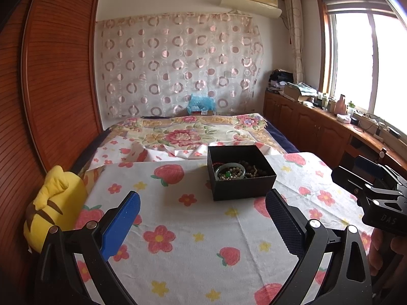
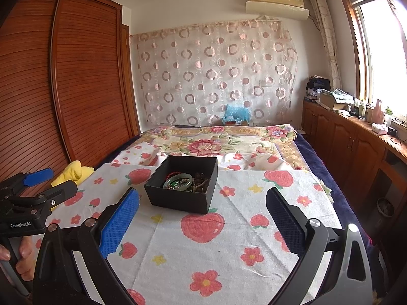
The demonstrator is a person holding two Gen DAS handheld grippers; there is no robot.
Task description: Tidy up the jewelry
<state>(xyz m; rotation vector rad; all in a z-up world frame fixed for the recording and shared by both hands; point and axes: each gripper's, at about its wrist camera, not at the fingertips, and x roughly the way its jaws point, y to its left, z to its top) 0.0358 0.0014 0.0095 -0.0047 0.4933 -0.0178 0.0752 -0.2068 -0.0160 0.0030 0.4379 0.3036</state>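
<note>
**Jewelry in the box, both tongs held back and spread**

While both tools hang short of it above the strawberry-print cloth (image 1: 193,244), the black box (image 1: 241,188) stands open on that cloth with the jewelry inside it. A pale green bangle (image 1: 230,169) lies toward the left of the box, a small green stone (image 1: 228,174) sits inside its ring, and a heap of dark brown beads (image 1: 254,169) fills the right side. A red cord (image 2: 173,174) shows at the back edge in the right wrist view. The pieces overlap, and how they are tangled cannot be made out.

The left gripper (image 1: 203,218) has its two blue-padded fingers spread wide with nothing between them; the right gripper (image 2: 203,218) is spread the same way and is empty too. Neither touches the box.

No piece lies on the cloth outside the box, as far as either view shows. That fits two stages: jewelry gathered loosely in the box and waiting to be sorted or laid out, or jewelry collected into the box as the tidy end state. The pictures do not settle which. No lid or second container is in view, though a yellow plush toy (image 1: 54,203) sits at the cloth's left edge.
</note>
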